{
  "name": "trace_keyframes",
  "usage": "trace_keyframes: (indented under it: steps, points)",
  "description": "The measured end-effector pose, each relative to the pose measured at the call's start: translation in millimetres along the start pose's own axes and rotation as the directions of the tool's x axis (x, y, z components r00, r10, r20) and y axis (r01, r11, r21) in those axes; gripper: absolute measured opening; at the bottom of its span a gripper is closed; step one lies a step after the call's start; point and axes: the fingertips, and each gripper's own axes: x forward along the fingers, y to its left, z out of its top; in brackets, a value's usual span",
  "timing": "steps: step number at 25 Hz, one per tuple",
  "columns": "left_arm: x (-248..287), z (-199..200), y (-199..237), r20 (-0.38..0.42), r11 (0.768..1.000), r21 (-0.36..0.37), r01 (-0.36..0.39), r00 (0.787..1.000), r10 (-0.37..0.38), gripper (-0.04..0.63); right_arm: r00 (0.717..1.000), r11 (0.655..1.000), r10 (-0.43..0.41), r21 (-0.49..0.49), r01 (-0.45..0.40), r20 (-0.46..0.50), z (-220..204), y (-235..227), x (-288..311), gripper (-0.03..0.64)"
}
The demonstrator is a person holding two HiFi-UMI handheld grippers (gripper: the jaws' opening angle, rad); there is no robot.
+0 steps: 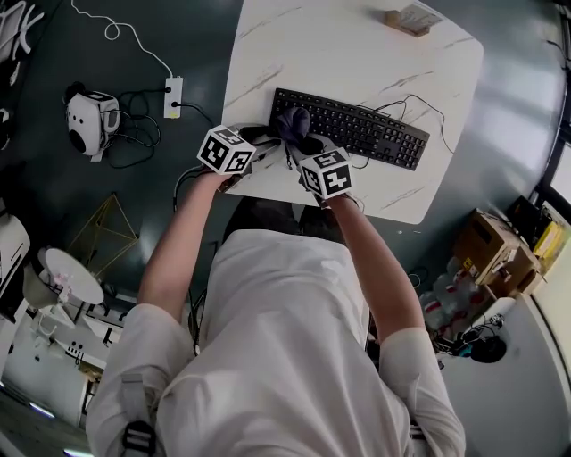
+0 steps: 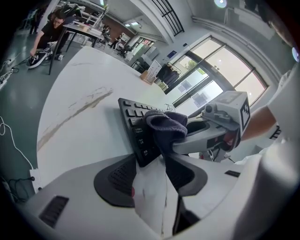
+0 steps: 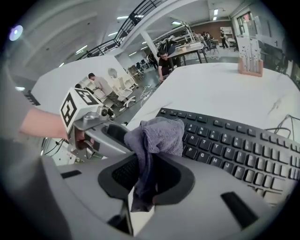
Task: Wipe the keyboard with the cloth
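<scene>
Cloth (image 1: 293, 122) (image 2: 165, 124) (image 3: 157, 136), dark and bunched, sits on the left end of the keyboard (image 1: 366, 129) (image 2: 136, 126) (image 3: 234, 145), between the tips of the two grippers. The right gripper (image 1: 302, 147) (image 3: 145, 161) pinches it: in the right gripper view a fold of the cloth runs down between the two pads, which are pressed against it, and the rest bulges out over the nearest keys. The left gripper (image 1: 260, 138) (image 2: 152, 159) has its jaws spread. In the left gripper view the white tabletop and the corner of the keyboard show between the pads, and they do not press on the cloth, which hangs just at their tips. In that view the right gripper (image 2: 180, 140) comes in from the right with the cloth at its end. In the right gripper view the left gripper (image 3: 119, 136) comes in from the left, just beside the cloth.

The black keyboard lies slanted on a white marbled table (image 1: 339, 54), near the person's edge, with its cable (image 1: 419, 103) looping behind it. A small wooden stand (image 1: 412, 18) (image 3: 249, 56) is at the far edge, well apart from the keyboard.
</scene>
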Motion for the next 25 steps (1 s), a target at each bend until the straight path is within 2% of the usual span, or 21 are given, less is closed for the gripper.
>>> trace_keyframes:
  steps: [4,10,14,17,20,25]
  points:
    - [0,-2,-2,-0.016,1.0,0.024,0.016,1.0,-0.015,0.19,0.995,0.996,0.09,-0.007,-0.09,-0.047,4,10,3,0.091]
    - [-1,-1,-2,-0.026,0.999,0.027,0.022,0.999,-0.021,0.199,0.978,0.985,0.17,0.009,-0.171,-0.117,12,16,10,0.087]
    - [-1,-2,-5,-0.025,0.999,0.025,0.022,0.999,-0.021,0.218,0.955,0.958,0.284,-0.002,-0.285,-0.089,28,29,-1,0.087]
    - [-1,-4,-5,-0.025,1.0,0.021,0.007,1.0,-0.007,0.218,0.944,0.946,0.323,0.009,-0.323,-0.073,33,30,1,0.086]
    - [0,-3,-2,-0.017,1.0,-0.001,-0.022,1.0,0.022,0.218,0.952,0.952,0.304,0.057,-0.301,-0.047,30,14,6,0.086]
    - [1,-1,3,-0.002,0.996,-0.053,-0.074,0.997,0.074,0.218,0.978,0.968,0.204,0.144,-0.207,0.036,25,-32,-14,0.081]
